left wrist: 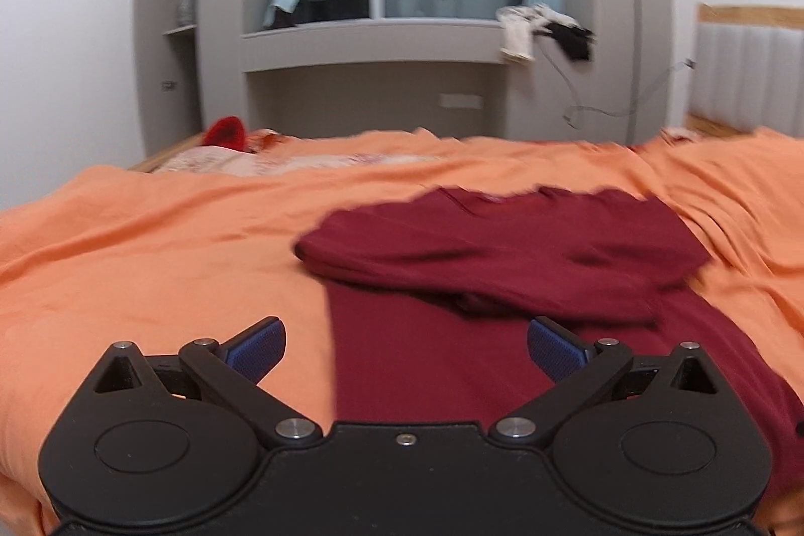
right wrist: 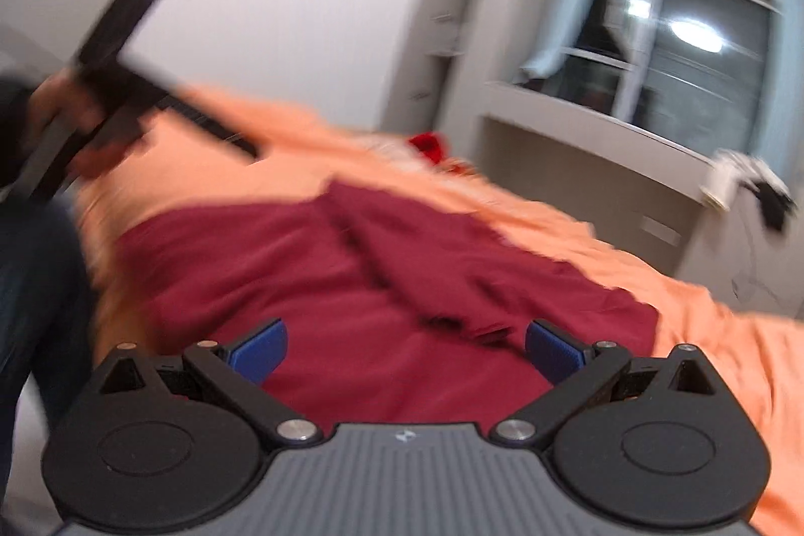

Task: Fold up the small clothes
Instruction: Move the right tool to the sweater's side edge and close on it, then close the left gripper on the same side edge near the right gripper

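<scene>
Your left gripper (left wrist: 406,347) has its jaws wide apart with nothing between them, above the near edge of the maroon shirt (left wrist: 502,264). Your right gripper (right wrist: 406,347) is spread just as wide and empty, over the same shirt. The shirt lies on the orange sheet (left wrist: 151,234), a sleeve folded across its body. The right view is blurred; the left gripper shows there at upper left.

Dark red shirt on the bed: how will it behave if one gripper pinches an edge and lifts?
The dark red shirt is probably floppy: a sleeve lies folded across it with soft creases, so it would likely drape and the fold slide off. It looks thin and light. Pushed, it would likely bunch on the wrinkled orange sheet.
</scene>
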